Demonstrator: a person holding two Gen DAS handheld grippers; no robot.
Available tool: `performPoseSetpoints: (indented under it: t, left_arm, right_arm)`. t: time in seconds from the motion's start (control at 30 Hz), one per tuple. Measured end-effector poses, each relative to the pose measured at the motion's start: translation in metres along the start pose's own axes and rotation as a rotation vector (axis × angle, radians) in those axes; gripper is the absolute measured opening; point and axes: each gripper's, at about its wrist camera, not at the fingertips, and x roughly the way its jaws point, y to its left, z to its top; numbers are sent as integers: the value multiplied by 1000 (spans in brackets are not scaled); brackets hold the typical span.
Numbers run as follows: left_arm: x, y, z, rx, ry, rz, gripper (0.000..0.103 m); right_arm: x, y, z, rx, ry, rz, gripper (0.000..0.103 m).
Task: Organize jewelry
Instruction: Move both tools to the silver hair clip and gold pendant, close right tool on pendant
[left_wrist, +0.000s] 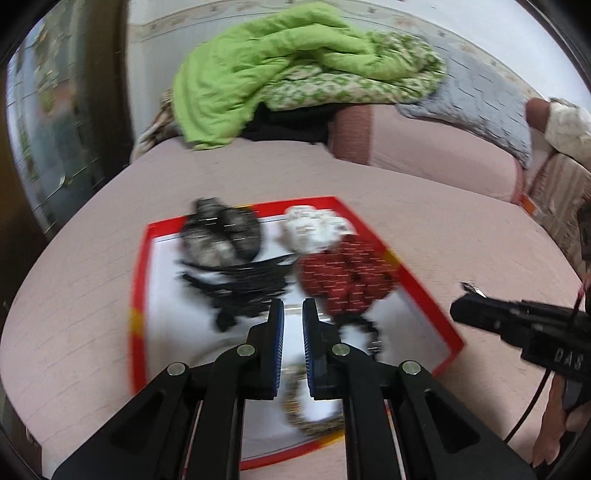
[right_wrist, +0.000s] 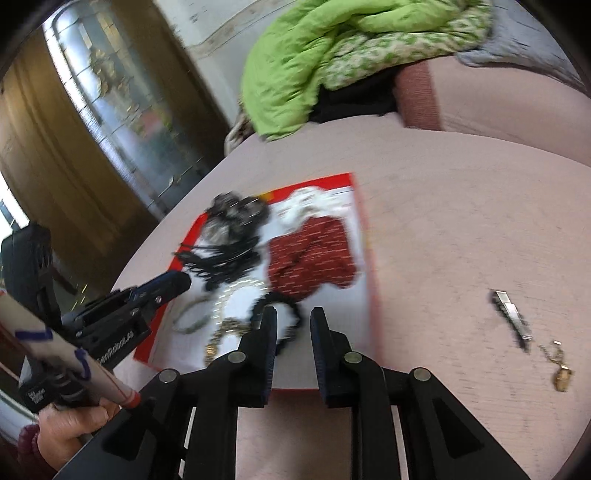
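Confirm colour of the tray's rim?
Red, with yellow patches, on the flat white-floored tray; clearest in left wrist view.

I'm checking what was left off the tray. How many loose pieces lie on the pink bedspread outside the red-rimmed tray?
2. A silver clip lies right of the tray, and a small gold pendant on a chain sits just nearer the camera. Others may lie out of view.

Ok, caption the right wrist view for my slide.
Open hand-held gripper above red-rimmed tray of beaded jewelry; gold pendant lies outside.
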Motion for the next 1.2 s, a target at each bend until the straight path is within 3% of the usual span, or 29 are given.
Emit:
performPoseSetpoints:
  t: [0.63,0.8,1.07,1.2]
  left_arm:
    - [40,-160,-6,205,66,-171,11]
    - [52,-183,-8,217,88,-193,20]
    - [71,-207,-2,220,117,-217,20]
    - [78,-213,1,216,125,-226,20]
  right_arm:
    - [-89,-126,-17,201,-65,-160,23]
    - [-103,-164,-23,279,-59,-218,25]
    - [-100,-206,-37,404,11,-256,28]
    - [-91,-206,-41,386,47,-261,32]
